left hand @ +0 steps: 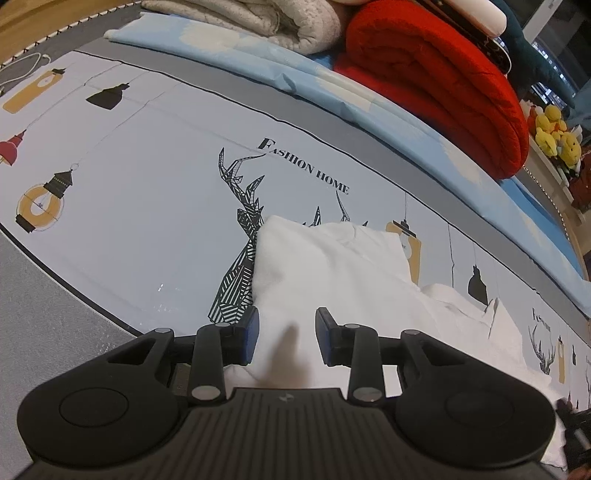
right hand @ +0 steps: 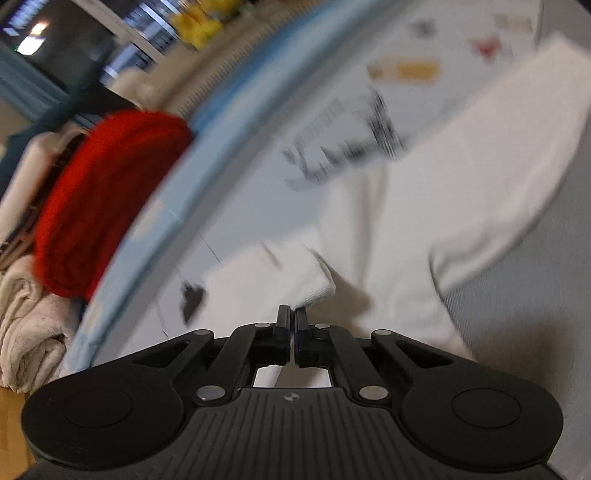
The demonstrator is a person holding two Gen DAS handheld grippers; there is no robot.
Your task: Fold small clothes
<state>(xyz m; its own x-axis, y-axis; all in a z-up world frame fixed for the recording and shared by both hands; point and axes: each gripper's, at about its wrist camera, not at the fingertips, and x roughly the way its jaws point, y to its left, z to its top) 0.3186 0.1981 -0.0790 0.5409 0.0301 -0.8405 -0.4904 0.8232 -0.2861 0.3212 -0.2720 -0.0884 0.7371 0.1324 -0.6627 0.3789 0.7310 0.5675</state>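
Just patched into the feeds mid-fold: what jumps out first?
A thick bright red folded blanket sits at the far edge of the bed, beside rolled cream bedding. Nearer, a crumpled white garment lies on the pale blue deer-print sheet, between the left gripper's parted fingers.

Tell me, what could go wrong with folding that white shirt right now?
1. The right gripper is shut at a corner of the white garment; whether it truly pinches the cloth cannot be told, so the corner might slip.
2. The left gripper is open over the cloth, so that side could shift.
3. The right view is blurred, so the fold may land crooked.
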